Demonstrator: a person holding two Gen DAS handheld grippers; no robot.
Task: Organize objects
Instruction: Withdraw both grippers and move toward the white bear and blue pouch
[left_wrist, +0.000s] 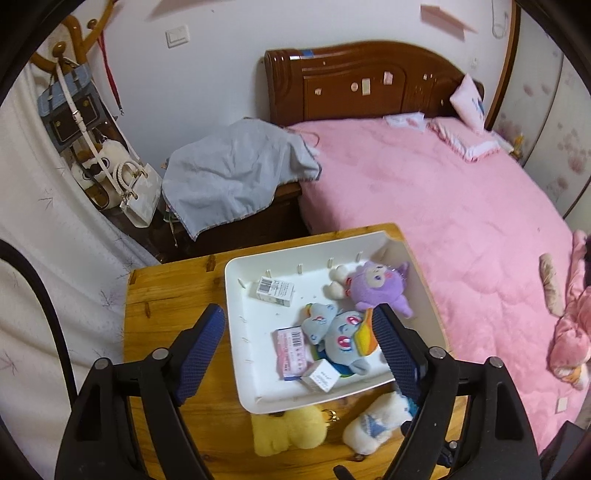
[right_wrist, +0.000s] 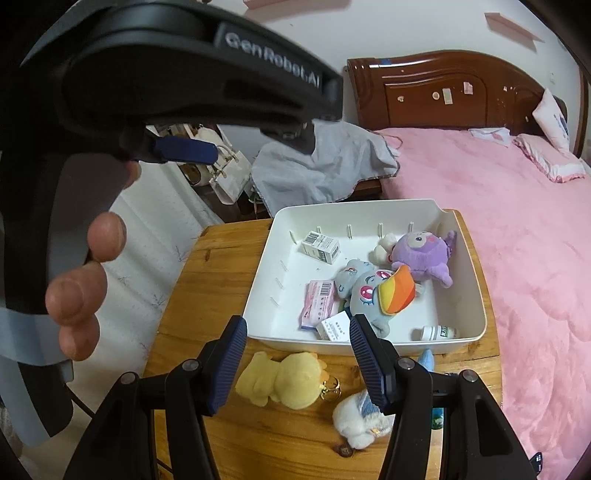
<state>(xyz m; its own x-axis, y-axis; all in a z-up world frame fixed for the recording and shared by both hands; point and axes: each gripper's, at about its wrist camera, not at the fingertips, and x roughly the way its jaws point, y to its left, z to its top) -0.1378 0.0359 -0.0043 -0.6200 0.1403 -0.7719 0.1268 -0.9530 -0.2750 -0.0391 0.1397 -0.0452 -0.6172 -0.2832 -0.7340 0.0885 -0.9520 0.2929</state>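
A white bin (left_wrist: 236, 332) (right_wrist: 476, 295) sits on a wooden table (left_wrist: 166, 295) (right_wrist: 207, 273). In it lie a purple plush (left_wrist: 376, 286) (right_wrist: 421, 254), a blue pony plush (left_wrist: 343, 336) (right_wrist: 369, 291), a pink box (left_wrist: 290, 349) (right_wrist: 319, 302), two white boxes (left_wrist: 275, 291) (right_wrist: 320, 246) and a small bottle (right_wrist: 439, 333). A yellow duck plush (left_wrist: 288, 430) (right_wrist: 280, 380) and a white plush (left_wrist: 376, 421) (right_wrist: 360, 417) lie on the table in front of the bin. My left gripper (left_wrist: 299, 350) is open above the bin. My right gripper (right_wrist: 299, 363) is open above the duck.
A pink bed (left_wrist: 443, 192) with a wooden headboard (left_wrist: 362, 81) borders the table on the right. A grey cloth (left_wrist: 236, 170) covers a nightstand behind the table. Bags (left_wrist: 136, 192) hang at the left. The left gripper's body fills the upper left of the right wrist view (right_wrist: 166, 66).
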